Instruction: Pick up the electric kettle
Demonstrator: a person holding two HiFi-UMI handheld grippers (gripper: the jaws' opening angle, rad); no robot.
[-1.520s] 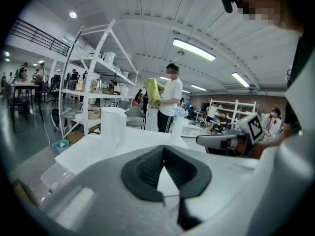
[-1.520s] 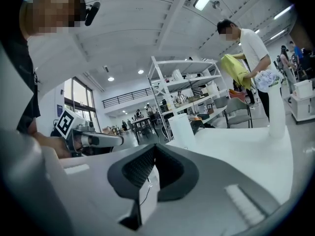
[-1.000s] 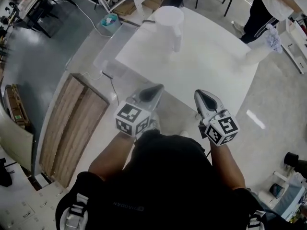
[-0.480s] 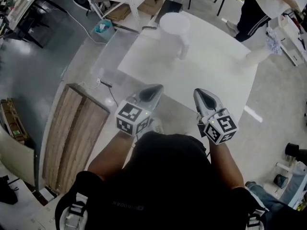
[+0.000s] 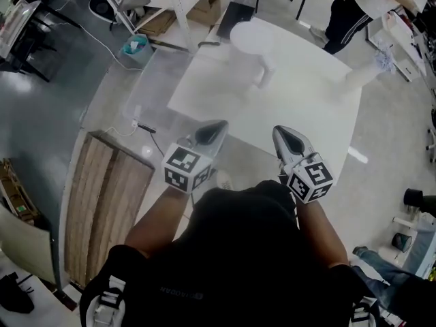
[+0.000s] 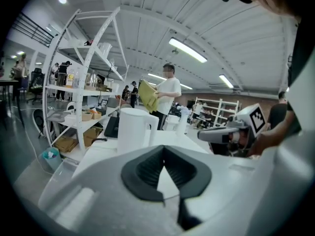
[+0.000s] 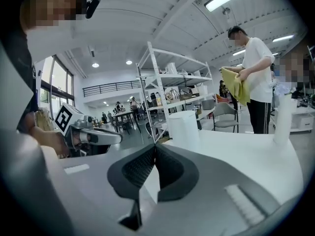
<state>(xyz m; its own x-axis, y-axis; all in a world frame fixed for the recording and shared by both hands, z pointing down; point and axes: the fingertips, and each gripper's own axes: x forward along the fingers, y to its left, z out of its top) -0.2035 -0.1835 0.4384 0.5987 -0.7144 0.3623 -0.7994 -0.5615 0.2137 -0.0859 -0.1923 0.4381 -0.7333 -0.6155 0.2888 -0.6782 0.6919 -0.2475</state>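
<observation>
Head view: the kettle (image 5: 251, 46) stands at twelve o'clock on the table's (image 5: 306, 114) far side, well apart from my tongs. My left tongs (image 5: 219, 125) and right tongs (image 5: 279, 131) are both pressed together, empty, at the near edge.

A: What kind of room is it, pls?
B: A big hall w/ a curved white ceiling (image 6: 147, 28). Long tube lights (image 6: 187, 50) are on. The floor (image 5: 48, 114) is grey and a bit shiny.
A: Furniture?
B: One white table (image 5: 310, 111) in the middle. A white shelf rack (image 6: 74, 88) stands near its far-left corner, w/ boxes and bottles on the shelves. A wooden board (image 5: 102, 203) lies flat on the floor at the left. A grey chair (image 7: 224, 113) is behind the table.
A: Windows?
B: Yes, a tall window (image 7: 61, 85) w/ daylight, and near it a balcony railing (image 7: 110, 87) high on the wall.
</observation>
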